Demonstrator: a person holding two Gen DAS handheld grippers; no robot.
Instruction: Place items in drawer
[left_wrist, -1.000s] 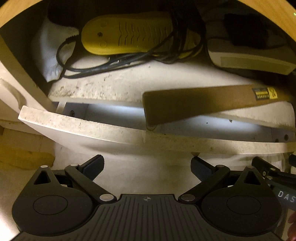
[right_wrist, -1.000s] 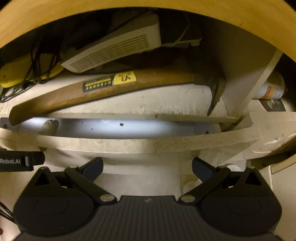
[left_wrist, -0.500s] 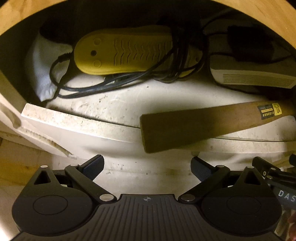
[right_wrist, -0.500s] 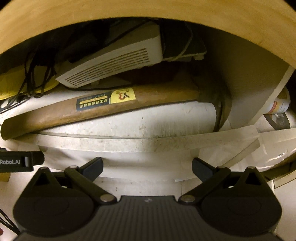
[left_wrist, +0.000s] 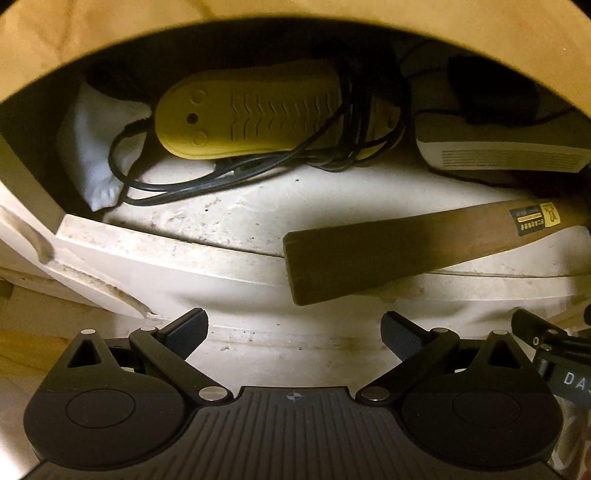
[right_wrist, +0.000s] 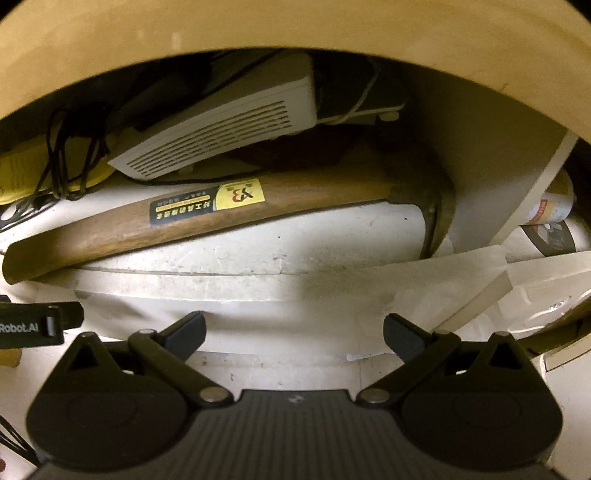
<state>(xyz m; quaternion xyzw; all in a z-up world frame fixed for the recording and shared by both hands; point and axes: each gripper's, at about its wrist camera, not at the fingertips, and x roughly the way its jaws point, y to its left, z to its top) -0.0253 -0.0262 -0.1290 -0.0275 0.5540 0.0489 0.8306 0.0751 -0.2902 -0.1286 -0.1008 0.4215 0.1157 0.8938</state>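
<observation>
The white drawer (left_wrist: 155, 254) sits under a wooden top, pushed partly in. Inside lies a wooden-handled hammer (right_wrist: 207, 218) with a yellow sticker, its metal head (right_wrist: 436, 218) at the right wall and its handle end (left_wrist: 332, 266) over the drawer's front edge. A yellow shoe-shaped device (left_wrist: 258, 114) wrapped in black cable (left_wrist: 207, 181), a white cloth (left_wrist: 92, 155) and a white vented box (right_wrist: 229, 125) lie behind it. My left gripper (left_wrist: 294, 334) and right gripper (right_wrist: 294, 334) both stand open and empty against the drawer front (right_wrist: 280, 325).
A wooden tabletop edge (left_wrist: 295, 26) arches over the drawer opening. To the right of the drawer's wall stand a labelled can (right_wrist: 554, 206) and a round tin (right_wrist: 550, 240). The other gripper's body shows at the frame edge (right_wrist: 33, 325).
The drawer has slid inward under the wooden top as both open grippers pushed forward; the gap of the lower rail seen a second ago is now covered.
</observation>
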